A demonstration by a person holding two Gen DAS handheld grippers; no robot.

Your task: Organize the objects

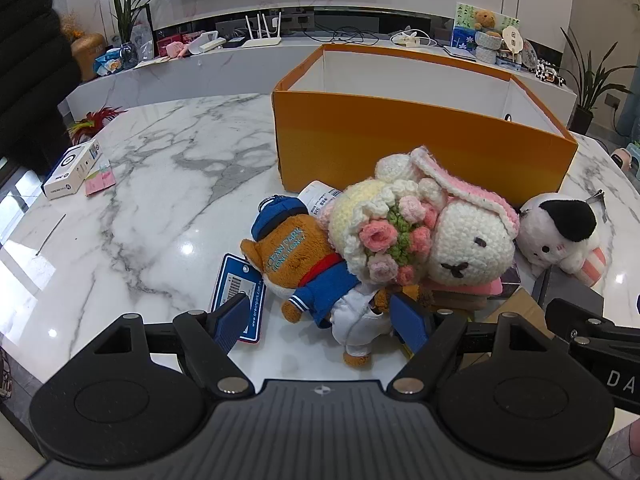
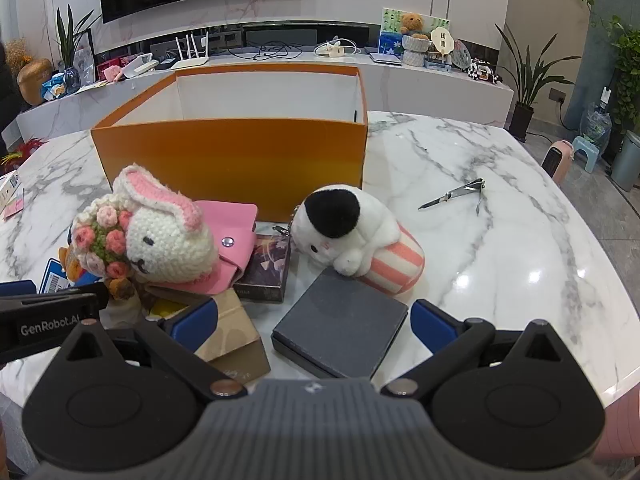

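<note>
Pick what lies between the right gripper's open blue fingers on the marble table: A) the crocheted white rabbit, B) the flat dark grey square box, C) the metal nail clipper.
B: the flat dark grey square box lies between the right gripper's open fingers, untouched.

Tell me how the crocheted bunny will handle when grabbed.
The crocheted bunny looks soft, so pads would likely sink in. Its long ear may flop. It rests on a pink pouch, which could shift when it lifts.

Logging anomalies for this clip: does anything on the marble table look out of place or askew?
Yes. The crocheted white rabbit lies tipped over on a pink snap pouch, jumbled with other toys, while the open orange cardboard box shows nothing inside.
</note>
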